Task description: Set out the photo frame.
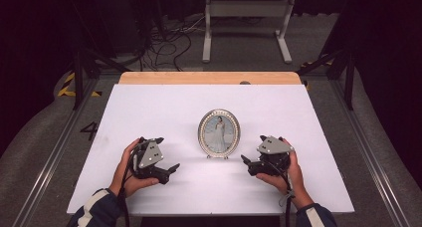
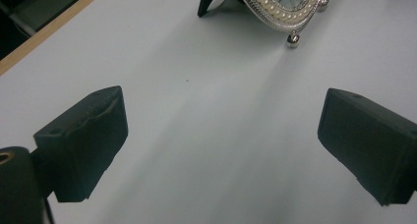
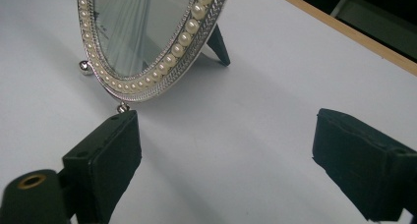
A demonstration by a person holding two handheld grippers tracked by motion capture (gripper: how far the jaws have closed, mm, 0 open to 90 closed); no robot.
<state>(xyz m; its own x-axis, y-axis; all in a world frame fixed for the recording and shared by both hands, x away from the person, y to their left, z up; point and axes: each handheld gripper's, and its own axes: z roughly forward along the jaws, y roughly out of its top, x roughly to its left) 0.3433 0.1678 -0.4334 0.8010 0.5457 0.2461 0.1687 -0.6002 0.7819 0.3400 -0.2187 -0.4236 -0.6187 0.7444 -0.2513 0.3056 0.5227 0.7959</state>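
Note:
An oval silver picture frame [image 1: 219,133] with a pearl rim stands upright on small ball feet in the middle of the white table [image 1: 149,112]; it holds a photo of a figure in white. Its lower rim [image 2: 280,8] shows at the top of the left gripper view, and its pearl rim [image 3: 147,42] with a black back stand at upper left of the right gripper view. My left gripper [image 1: 171,170] rests to the frame's left, open and holding nothing [image 2: 221,150]. To the frame's right my right gripper [image 1: 247,164] is open too [image 3: 226,160], pointing at the frame.
A wooden strip [image 1: 209,77] runs along the table's far edge. Beyond it on the floor stand a white metal stand [image 1: 246,23] and loose cables [image 1: 169,43]. Dark rails [image 1: 378,152] flank the table on both sides.

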